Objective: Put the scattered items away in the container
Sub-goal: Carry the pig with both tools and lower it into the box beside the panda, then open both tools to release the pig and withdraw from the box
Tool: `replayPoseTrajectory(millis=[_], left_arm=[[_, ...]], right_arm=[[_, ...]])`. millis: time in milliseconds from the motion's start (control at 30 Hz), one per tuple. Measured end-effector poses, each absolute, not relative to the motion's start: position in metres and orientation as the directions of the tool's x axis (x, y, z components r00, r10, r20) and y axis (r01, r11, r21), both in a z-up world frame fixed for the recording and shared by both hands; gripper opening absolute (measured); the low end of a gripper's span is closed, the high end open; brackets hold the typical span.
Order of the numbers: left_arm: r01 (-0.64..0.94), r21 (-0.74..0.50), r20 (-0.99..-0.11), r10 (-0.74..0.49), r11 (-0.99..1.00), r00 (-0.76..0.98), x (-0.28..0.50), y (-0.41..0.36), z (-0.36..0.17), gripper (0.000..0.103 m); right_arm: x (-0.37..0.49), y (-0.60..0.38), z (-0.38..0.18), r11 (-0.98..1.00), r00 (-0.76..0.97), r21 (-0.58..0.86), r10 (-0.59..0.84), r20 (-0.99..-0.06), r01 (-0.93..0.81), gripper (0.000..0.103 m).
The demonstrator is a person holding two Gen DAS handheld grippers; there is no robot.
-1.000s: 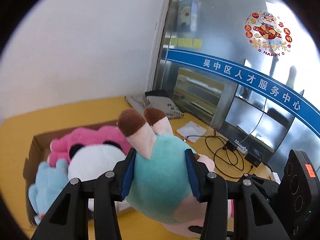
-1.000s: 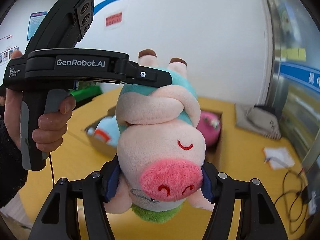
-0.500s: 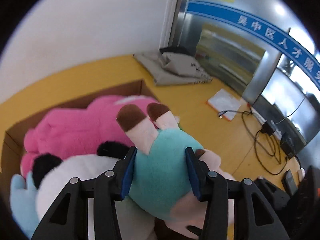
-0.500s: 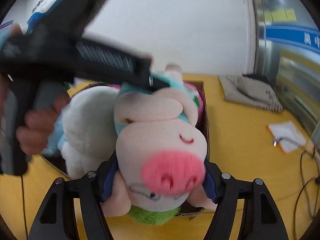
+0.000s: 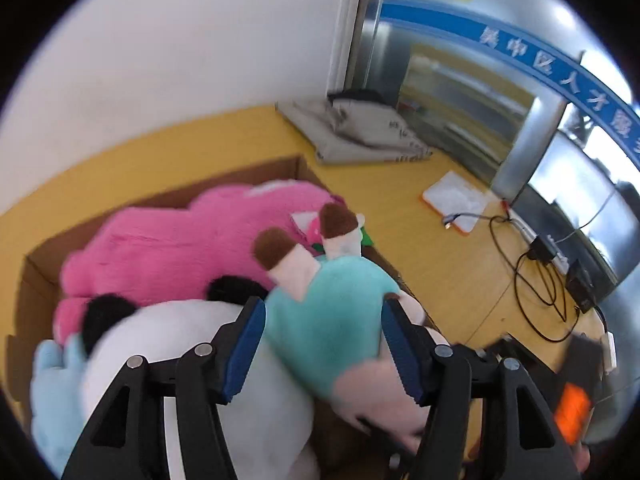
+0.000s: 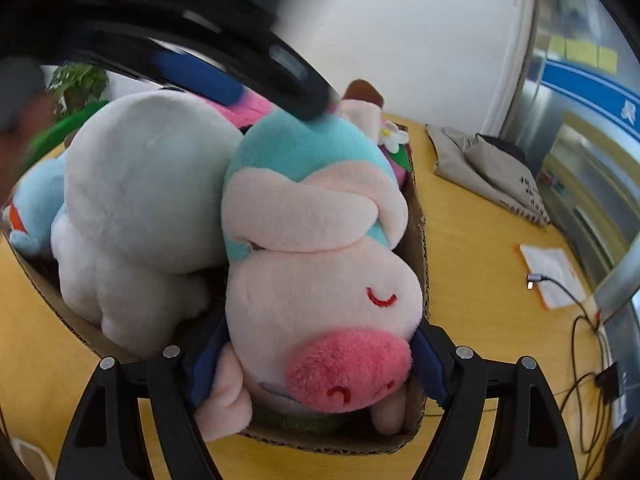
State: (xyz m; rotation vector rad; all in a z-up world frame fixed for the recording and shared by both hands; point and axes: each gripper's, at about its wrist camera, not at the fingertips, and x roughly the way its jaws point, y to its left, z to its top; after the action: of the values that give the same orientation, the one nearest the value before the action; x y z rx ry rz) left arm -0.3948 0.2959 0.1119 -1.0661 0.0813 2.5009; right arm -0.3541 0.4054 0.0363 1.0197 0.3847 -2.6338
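Observation:
A pig plush in a teal shirt lies head-down at the right end of the cardboard box. It leans against a white panda plush. My left gripper straddles the pig's teal body; its jaws are opening and the pads no longer squeeze it. My right gripper straddles the pig's head, jaws opening too, pads just off the cheeks. The left gripper shows as a blurred black bar over the toy's back.
A big pink plush and a light blue plush also fill the box. On the yellow table to the right lie folded grey bags, a white pad and black cables.
Both grippers came down with the pig plush from above the table into the box. Their jaws have widened, and the toy now rests beside the panda.

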Motion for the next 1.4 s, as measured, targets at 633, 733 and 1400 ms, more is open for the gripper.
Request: replayPoseTrajectory(millis=[633, 733, 1400], left_arm=[[-0.122, -0.129, -0.699, 0.177, -0.984, -0.693, -0.25, 0.128, 0.038, 0.06], [-0.118, -0.124, -0.702, 0.171, -0.985, -0.691, -0.247, 0.13, 0.038, 0.06], [-0.057, -0.164, -0.52, 0.136, -0.985, -0.843, -0.162, 0.141, 0.099, 0.081]], right_arm=[[-0.341, 0.403, 0.036, -0.952, -0.702, -0.099, -0.141, -0.698, 0.29, 0.095], [-0.339, 0.406, 0.034, -0.948, -0.699, -0.099, -0.15, -0.699, 0.303, 0.095], [-0.205, 0.373, 0.1, -0.952, -0.813, -0.125, -0.166, -0.558, 0.28, 0.103]])
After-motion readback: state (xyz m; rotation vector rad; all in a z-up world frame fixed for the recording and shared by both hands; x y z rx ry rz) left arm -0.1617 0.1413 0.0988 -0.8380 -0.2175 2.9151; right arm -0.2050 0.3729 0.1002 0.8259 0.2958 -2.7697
